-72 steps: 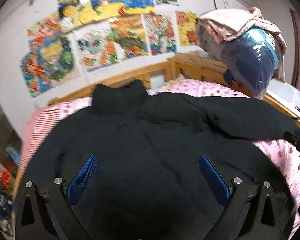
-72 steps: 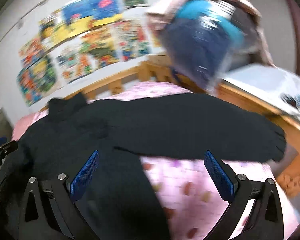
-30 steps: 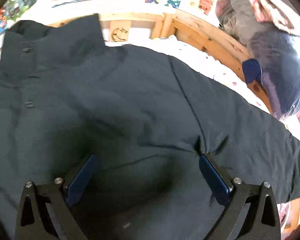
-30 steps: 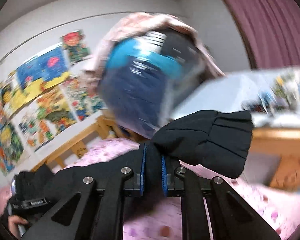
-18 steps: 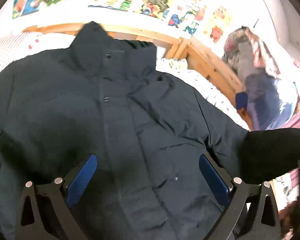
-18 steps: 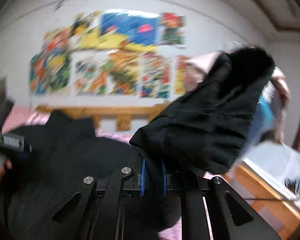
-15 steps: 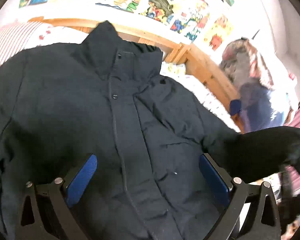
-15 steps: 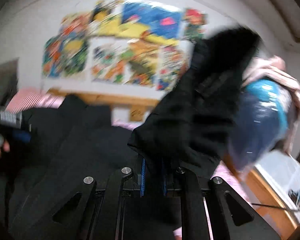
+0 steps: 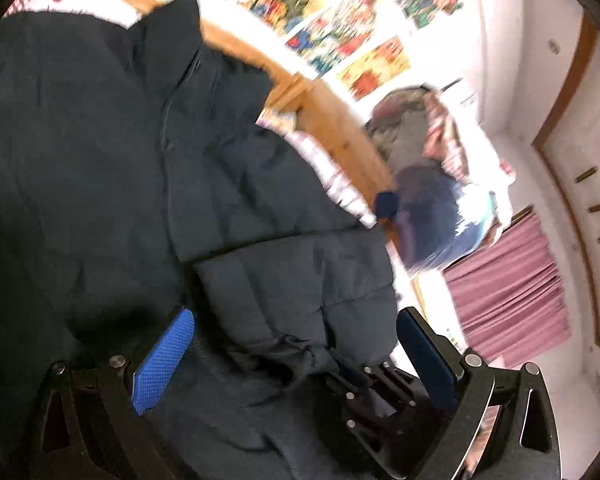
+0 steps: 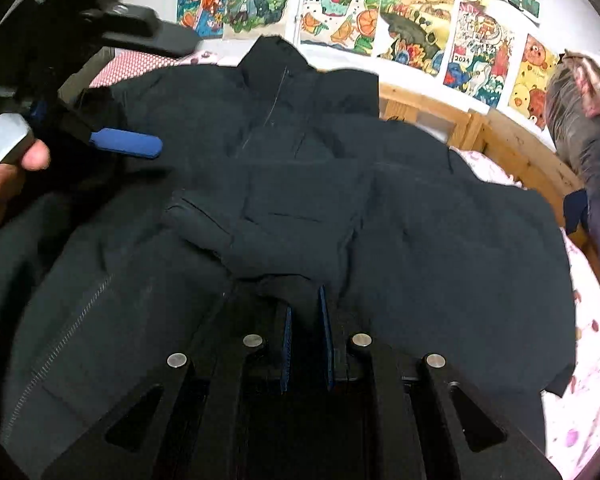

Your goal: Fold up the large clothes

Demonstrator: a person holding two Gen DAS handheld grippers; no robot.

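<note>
Jacket point(image 10: 440, 216) first: it's a big dark puffy one, spread front-up over the bed point(image 10: 592, 364), collar toward the wooden headboard point(image 10: 432, 108) and its body covering most of the mattress, so only a strip of the pink patterned sheet shows along the right edge. One sleeve point(image 10: 284, 216) is folded in across the chest, lying over the zipper line, with its cuff end bunched right at your right gripper point(image 10: 306, 340). That gripper's blue pads are pinching the cuff fabric between them, with only the cloth's thickness separating the two. From the left wrist view you can see the same sleeve point(image 9: 300, 292) draped over the front, ending down near the right gripper point(image 9: 364, 380) at the bottom of the frame. Your left gripper point(image 9: 296, 352) hovers over the jacket point(image 9: 84, 152) with its fingers spread wide, nothing between the pads; I can't tell if they touch the fabric. In the right wrist view the left gripper point(image 10: 112, 92) sits up by the left shoulder of the jacket, with your hand point(image 10: 4, 176) on its handle. Colourful drawings point(image 10: 412, 20) cover the wall behind the headboard, a bundle of bagged bedding point(image 9: 432, 184) sits past the bed's far right corner, and a pink curtain point(image 9: 508, 292) hangs off to the right.
</note>
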